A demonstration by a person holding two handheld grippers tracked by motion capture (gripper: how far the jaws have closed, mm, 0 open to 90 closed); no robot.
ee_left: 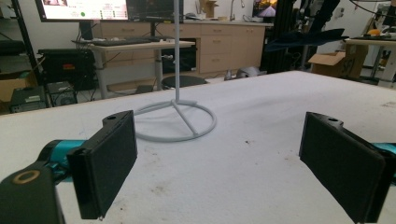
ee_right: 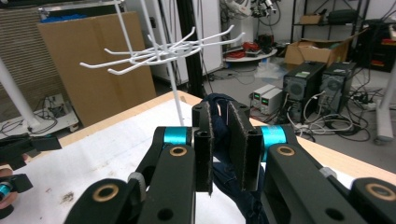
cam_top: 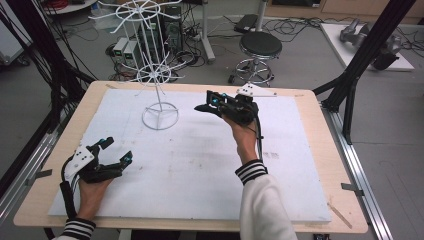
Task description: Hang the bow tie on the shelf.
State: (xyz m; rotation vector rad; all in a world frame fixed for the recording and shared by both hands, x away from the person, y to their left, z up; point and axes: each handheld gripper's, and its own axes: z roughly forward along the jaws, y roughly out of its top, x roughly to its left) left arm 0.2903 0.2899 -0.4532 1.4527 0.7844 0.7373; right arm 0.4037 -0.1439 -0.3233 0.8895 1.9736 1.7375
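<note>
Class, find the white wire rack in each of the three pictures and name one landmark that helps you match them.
High view: the white wire rack stands at the table's far left of centre, ring base on the white board.
Left gripper view: its ring base and pole sit upper centre, beyond the open jaws.
Right gripper view: its hooked arms spread at upper left.
Shared landmark: the white board.

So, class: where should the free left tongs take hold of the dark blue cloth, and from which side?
Grip the dark blue cloth's loose tail hanging below the right tongs, coming from underneath; the upper part is already clamped.
</note>
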